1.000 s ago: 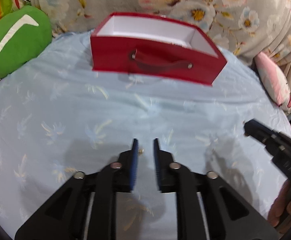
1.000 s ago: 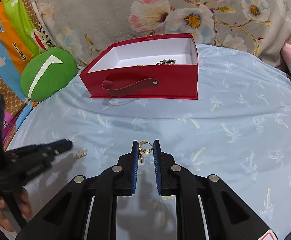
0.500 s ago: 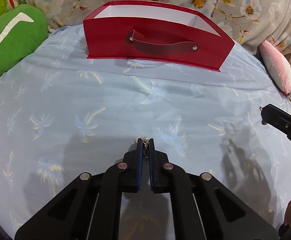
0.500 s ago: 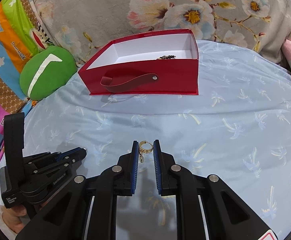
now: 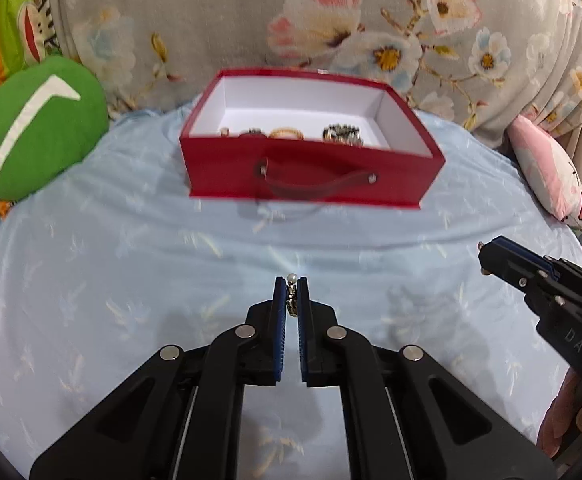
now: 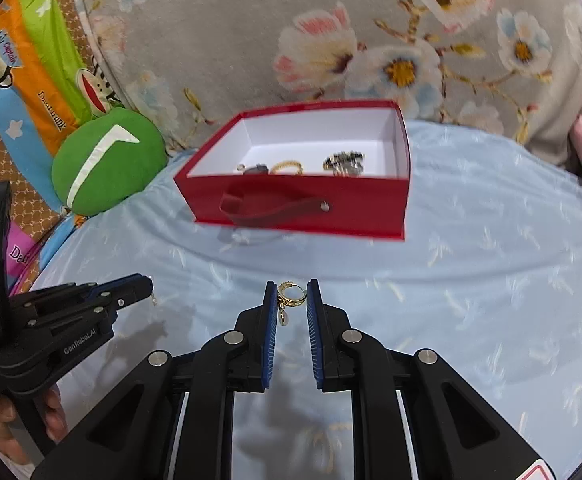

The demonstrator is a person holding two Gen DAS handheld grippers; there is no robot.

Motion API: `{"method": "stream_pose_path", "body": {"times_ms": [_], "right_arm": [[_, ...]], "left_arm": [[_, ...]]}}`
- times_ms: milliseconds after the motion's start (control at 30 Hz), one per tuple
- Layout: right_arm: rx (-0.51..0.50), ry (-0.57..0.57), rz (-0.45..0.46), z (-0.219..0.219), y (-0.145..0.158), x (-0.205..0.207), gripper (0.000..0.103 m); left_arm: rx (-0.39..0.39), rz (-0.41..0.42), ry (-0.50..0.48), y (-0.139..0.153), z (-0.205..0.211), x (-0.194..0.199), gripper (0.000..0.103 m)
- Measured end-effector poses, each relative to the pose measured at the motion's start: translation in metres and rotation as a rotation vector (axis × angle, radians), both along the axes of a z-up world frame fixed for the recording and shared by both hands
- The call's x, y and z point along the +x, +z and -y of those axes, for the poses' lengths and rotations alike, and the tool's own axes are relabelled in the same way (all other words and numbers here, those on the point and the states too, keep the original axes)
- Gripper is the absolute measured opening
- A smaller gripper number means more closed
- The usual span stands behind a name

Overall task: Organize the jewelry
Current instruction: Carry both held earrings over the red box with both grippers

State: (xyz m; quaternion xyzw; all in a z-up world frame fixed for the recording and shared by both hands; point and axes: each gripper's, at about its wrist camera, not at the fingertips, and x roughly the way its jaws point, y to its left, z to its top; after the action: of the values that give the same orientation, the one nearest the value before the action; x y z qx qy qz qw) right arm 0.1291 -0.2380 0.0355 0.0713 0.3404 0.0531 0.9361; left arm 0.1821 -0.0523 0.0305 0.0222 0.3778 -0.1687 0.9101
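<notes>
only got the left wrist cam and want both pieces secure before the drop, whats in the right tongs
Observer: The right tongs are shut on a gold hoop earring, pinched across its sides, with a small charm hanging below it between the pads.
Operator: ok and does my own piece stick out under the left tongs
Observer: Yes. In the right wrist view the small earring dangles just below the tips of the left tongs, clear of the blue sheet.
</notes>
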Motion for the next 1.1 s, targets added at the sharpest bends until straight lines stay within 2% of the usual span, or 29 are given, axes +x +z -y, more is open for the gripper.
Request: {"method": "stream_pose_path", "body": {"times_ms": [367, 567, 833, 1100], "right_arm": [[-0.028, 0.029, 0.152, 0.001, 0.067, 0.045, 0.014], [0.005, 0.035, 0.175, 0.008, 0.092, 0.088, 0.014], [0.029, 0.045, 0.158, 0.013, 0.103, 0.151, 0.014], [0.043, 0.046, 0.109, 0.023, 0.089, 0.227, 0.014]], "left_arm": [[0.048, 0.142, 0.039, 0.058, 0.013, 0.045, 0.004], [0.063, 0.191, 0.07, 0.08, 0.021, 0.083, 0.004], [0.068, 0.221, 0.108, 0.096, 0.03, 0.142, 0.004], [0.101, 0.221, 0.128, 0.087, 0.048, 0.213, 0.004]]}}
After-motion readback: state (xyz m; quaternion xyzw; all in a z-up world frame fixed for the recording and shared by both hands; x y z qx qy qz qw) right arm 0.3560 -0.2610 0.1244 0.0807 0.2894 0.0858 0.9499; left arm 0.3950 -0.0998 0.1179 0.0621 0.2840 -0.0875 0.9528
